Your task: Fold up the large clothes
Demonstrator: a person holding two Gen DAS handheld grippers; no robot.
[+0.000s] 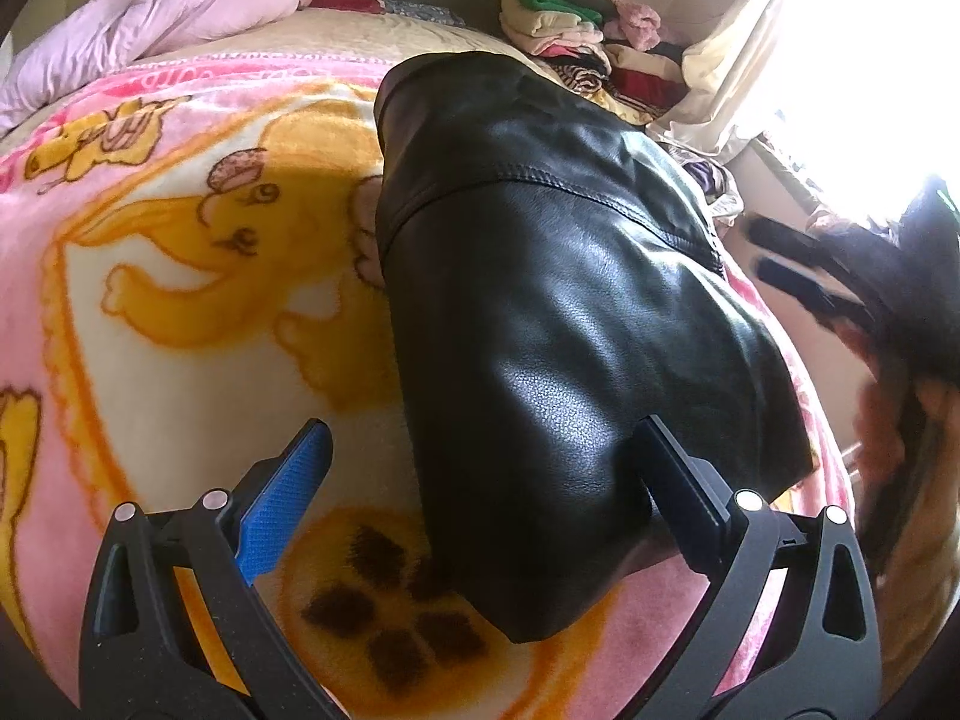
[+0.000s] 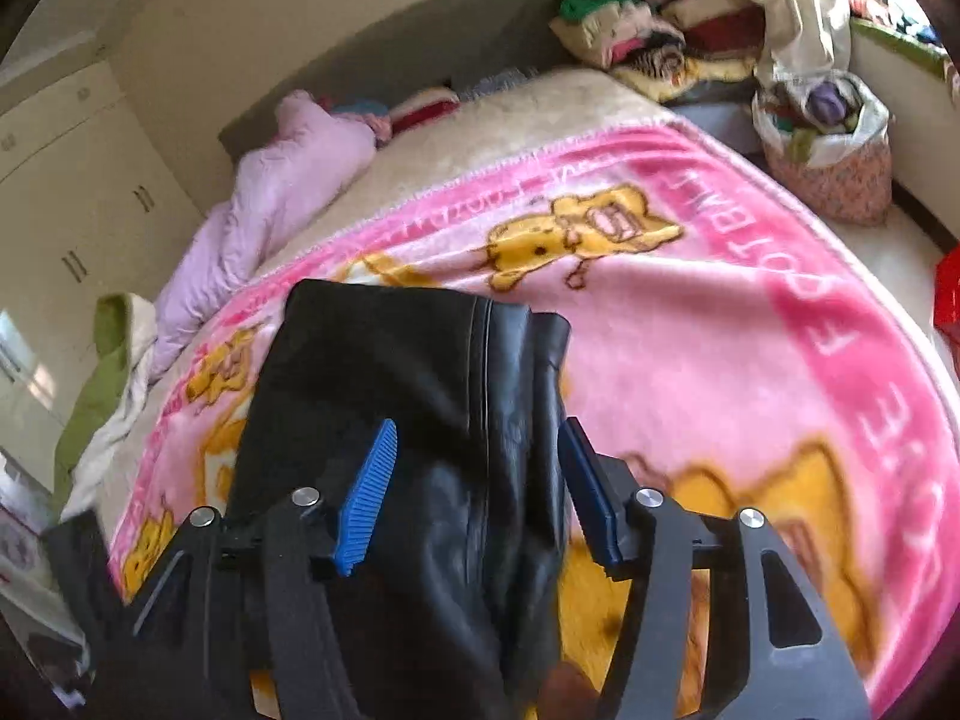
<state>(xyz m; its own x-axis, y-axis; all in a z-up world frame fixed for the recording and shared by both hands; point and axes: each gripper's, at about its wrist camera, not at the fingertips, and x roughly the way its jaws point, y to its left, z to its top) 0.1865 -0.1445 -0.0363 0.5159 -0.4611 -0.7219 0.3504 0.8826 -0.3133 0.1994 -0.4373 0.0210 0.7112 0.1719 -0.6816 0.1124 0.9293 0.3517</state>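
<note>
Black glossy leather jacket [image 1: 558,324] folded narrow, seam stitched, on pink blanket [image 1: 180,276].

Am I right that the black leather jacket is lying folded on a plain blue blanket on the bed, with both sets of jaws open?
Not quite: the blanket under the black leather jacket is pink with yellow cartoon bears, not plain blue, as the right wrist view shows. The rest stands.

Sunlit window [image 1: 870,60]; cream wardrobe [image 2: 72,180]; bed [image 2: 540,102] against wall.
</note>
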